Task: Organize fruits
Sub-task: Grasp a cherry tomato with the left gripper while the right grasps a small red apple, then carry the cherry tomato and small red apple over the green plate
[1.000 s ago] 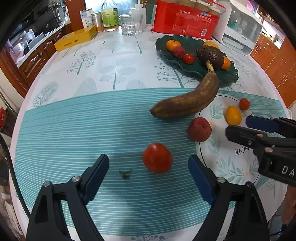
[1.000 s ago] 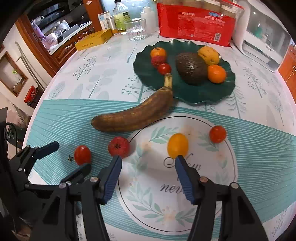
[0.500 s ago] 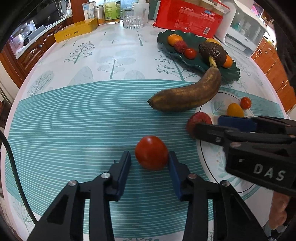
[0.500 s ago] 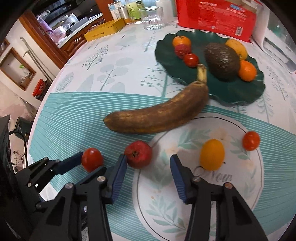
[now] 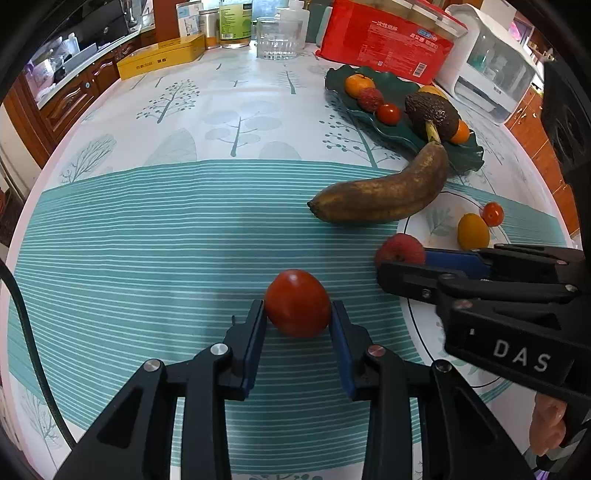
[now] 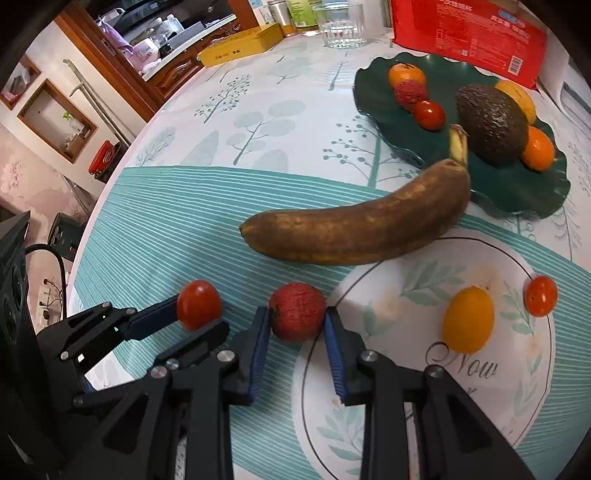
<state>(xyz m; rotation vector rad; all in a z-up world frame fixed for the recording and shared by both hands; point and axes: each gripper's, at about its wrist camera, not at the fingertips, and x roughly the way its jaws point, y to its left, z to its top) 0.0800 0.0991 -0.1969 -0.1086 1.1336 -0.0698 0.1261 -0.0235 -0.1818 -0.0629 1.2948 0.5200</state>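
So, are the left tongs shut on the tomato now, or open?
Shut on it: both blue pads of the left tongs press the sides of the tomato, with no gap showing.

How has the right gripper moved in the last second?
Yes. The right gripper moved left, from the yellow fruit to the lychee, and closed on it.

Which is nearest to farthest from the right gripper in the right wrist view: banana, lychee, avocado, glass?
1. lychee, between the right gripper fingers, at the front.
2. banana, just beyond it, mid-table.
3. avocado, on the green plate, back right.
4. glass, at the far table edge.
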